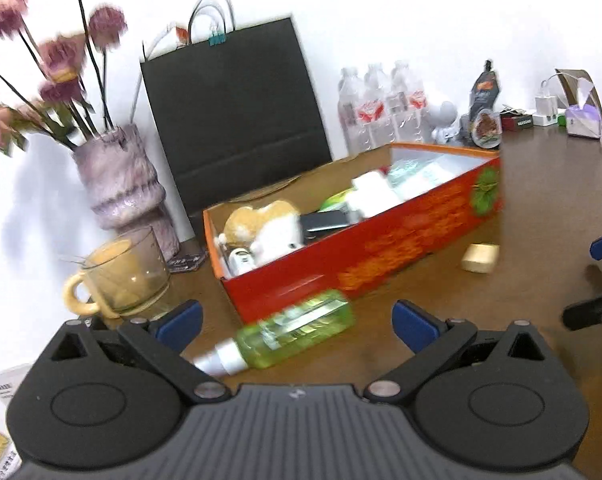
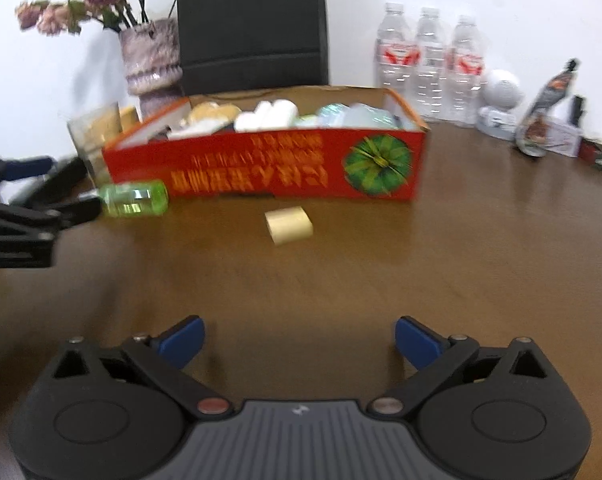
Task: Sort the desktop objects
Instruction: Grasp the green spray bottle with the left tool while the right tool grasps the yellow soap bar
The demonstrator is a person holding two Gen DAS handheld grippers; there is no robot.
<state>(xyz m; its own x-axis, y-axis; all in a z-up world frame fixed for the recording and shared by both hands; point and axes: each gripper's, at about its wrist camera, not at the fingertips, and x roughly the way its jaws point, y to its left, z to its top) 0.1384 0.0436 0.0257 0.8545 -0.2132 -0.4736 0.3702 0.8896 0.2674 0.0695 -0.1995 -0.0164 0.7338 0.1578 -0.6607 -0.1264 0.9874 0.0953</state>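
Lying on its side against the red box's (image 1: 381, 256) front wall, the green spray bottle (image 1: 285, 332) sits between the left gripper's (image 1: 297, 324) wide-apart jaws, likely lined up for a grab. The right gripper (image 2: 299, 340) hangs open and empty over bare table (image 2: 461, 260), with clear room toward the small tan block (image 2: 289, 220).

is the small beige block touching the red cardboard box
Apart. The right wrist view shows bare brown table between the small beige block and the red cardboard box.
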